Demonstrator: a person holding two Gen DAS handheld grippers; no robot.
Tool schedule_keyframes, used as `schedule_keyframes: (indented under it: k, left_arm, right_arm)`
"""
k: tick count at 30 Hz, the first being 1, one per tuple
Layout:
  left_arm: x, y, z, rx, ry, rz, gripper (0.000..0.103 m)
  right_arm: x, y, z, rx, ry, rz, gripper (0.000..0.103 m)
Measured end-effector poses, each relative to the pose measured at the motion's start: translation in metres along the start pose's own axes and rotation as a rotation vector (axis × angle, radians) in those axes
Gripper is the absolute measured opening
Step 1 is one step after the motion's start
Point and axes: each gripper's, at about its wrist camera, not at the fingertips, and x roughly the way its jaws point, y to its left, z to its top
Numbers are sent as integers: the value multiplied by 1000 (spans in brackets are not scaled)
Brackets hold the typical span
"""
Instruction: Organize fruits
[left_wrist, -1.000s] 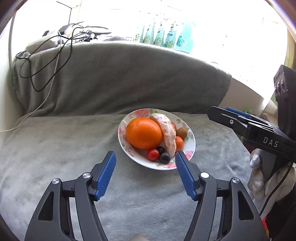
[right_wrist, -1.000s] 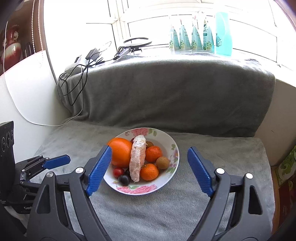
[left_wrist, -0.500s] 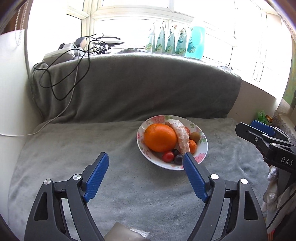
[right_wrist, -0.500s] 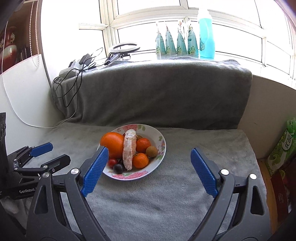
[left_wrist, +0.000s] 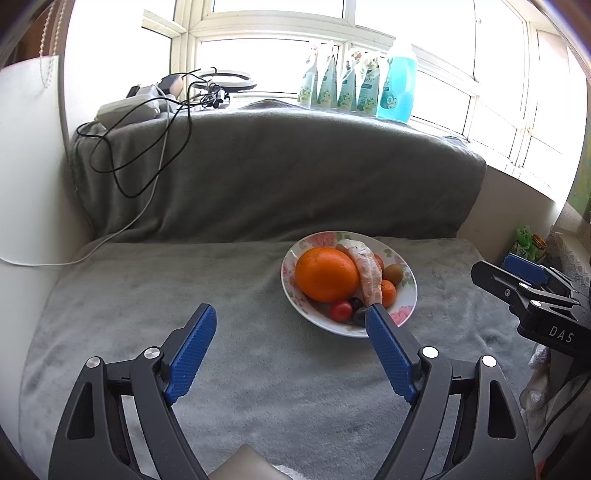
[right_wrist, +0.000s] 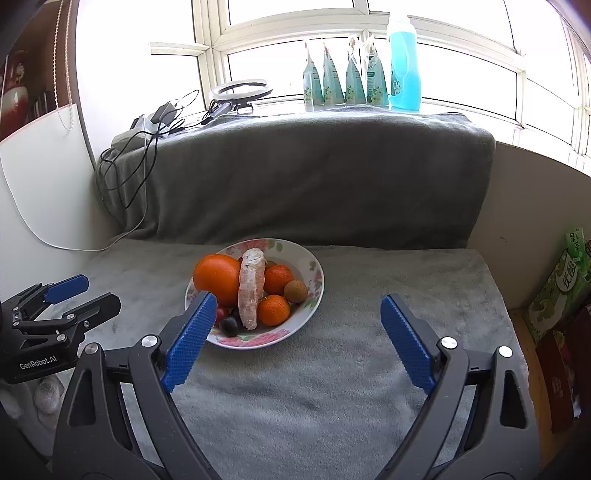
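A flowered plate (left_wrist: 287, 275) sits on the grey blanket and holds a big orange (left_wrist: 325, 274), a long pale peeled piece (left_wrist: 367, 271), a small mandarin (left_wrist: 388, 292), a brown round fruit (left_wrist: 392, 272), a cherry tomato (left_wrist: 341, 310) and a dark grape (left_wrist: 356, 303). My left gripper (left_wrist: 289, 310) is open and empty, short of the plate, its right fingertip over the near rim. My right gripper (right_wrist: 297, 299) is also open and empty, facing the plate (right_wrist: 318, 275) and orange (right_wrist: 217, 277) from the other side. Each view shows the other gripper (left_wrist: 495, 264) (right_wrist: 98, 291) at its edge.
A blanket-covered ledge (right_wrist: 314, 173) rises behind the plate, with cables (left_wrist: 140, 147) and a ring light (right_wrist: 240, 88) on its left end. Bottles (right_wrist: 404, 62) line the windowsill. A white panel (left_wrist: 33, 166) bounds the left, and green boxes (right_wrist: 557, 288) stand at the right.
Both grippers have drawn back and tilted up, so the plate looks smaller and more window shows. The left jaws have spread wider; the plate now lies right of their centre.
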Motion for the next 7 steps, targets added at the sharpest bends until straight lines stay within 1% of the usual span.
schedule_keyframes:
  k: [7]
  left_arm:
    - [-4,3,-1,0,-10,-13,83]
  right_arm:
    - [2,-2,-2,14,10,-8,93]
